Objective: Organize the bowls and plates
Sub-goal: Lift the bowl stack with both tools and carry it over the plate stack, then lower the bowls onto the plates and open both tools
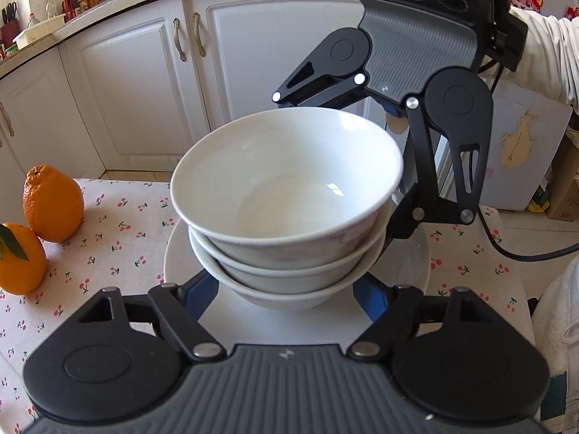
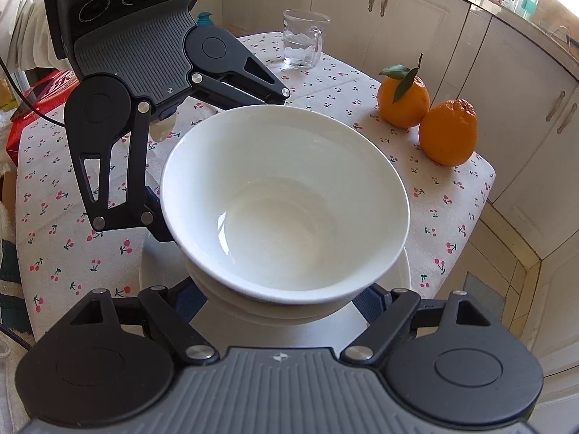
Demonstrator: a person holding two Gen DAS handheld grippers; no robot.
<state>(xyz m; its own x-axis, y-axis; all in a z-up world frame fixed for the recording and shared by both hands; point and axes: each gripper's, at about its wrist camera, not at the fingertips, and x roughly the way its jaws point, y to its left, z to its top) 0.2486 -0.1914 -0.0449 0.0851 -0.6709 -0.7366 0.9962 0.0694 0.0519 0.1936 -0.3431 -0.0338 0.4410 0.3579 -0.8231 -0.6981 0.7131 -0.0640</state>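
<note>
Stacked bowls (image 1: pixel 286 202) between both hand-held grippers' fingers.

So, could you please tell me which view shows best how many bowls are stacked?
The left wrist view: it looks at the bowls from lower down, so three nested rims show on the plate. The right wrist view looks into the top bowl, which hides most of the stack beneath.

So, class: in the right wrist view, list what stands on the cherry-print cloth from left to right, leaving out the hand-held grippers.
Stack of white bowls on its plate → glass mug → orange with a leaf → second orange.
</note>
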